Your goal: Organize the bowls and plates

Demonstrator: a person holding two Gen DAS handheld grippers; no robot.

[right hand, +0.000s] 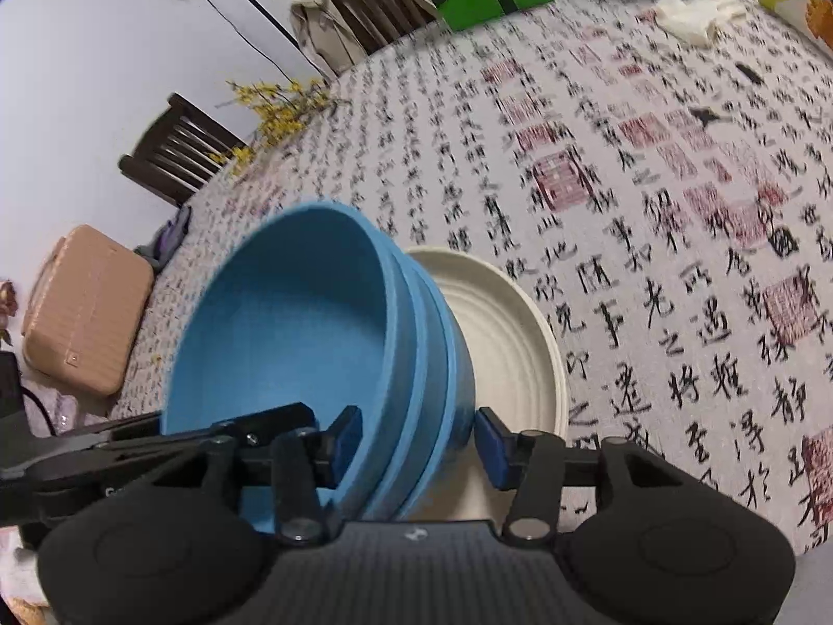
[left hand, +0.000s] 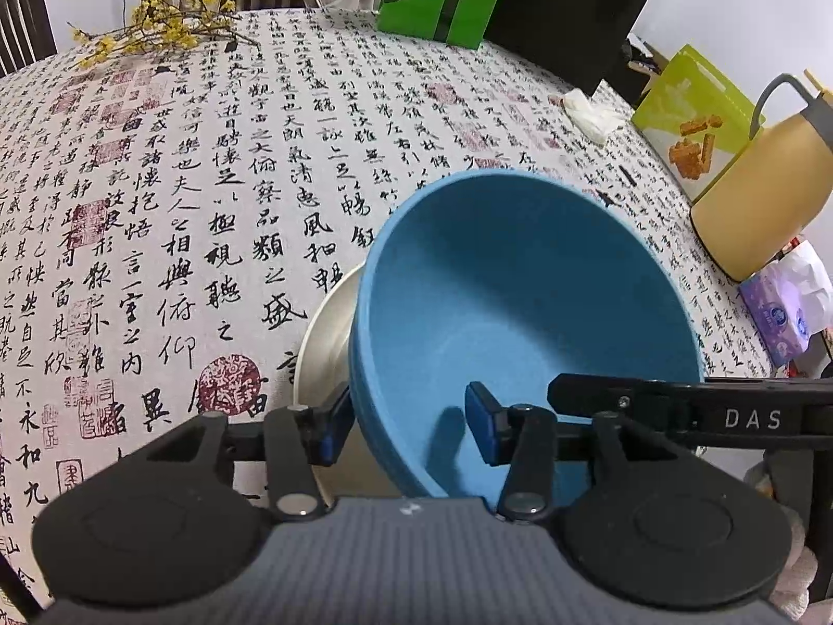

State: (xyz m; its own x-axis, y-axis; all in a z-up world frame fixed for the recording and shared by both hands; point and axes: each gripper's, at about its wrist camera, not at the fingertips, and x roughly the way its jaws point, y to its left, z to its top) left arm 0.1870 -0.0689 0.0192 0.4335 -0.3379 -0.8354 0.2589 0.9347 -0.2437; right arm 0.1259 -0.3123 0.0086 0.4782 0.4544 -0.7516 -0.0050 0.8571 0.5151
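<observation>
- The stack of blue bowls [right hand: 333, 344] sits tilted on the cream plate [right hand: 510, 333], which lies flat on the calligraphy-print tablecloth [left hand: 182, 182]. Judgement: nesting the bowls and setting them on the plate gathers the tableware into one pile, as the task requires.
- In the right wrist view at least three nested blue rims show, leaning toward 10 o'clock; the bare part of the plate extends toward 2 o'clock from the stack.
- The left gripper [left hand: 411, 429] straddles the stack's near wall. One pad [left hand: 333, 429] stands outside the wall at 9 o'clock; the other pad [left hand: 481, 429] stands inside the bowl at 3 o'clock. A visible gap separates the inner pad from the blue surface; the fingers stand apart and do not clamp the wall.
- The right gripper [right hand: 419, 445] straddles the opposite side of the stack in the same manner. One pad [right hand: 346, 445] is inside the top bowl at 9 o'clock; the other pad [right hand: 492, 448] is outside, above the plate, at 3 o'clock. The fingers stand apart, and the wall lies between them without firm pressure visible.
- Judgement: gripping the rim from two sides steadies a tilted stack; with both pairs of pads off the wall, the stack appears to rest under its own weight.
- The yellow jug [left hand: 760, 198] stands well apart at 2 o'clock in the left wrist view.
</observation>
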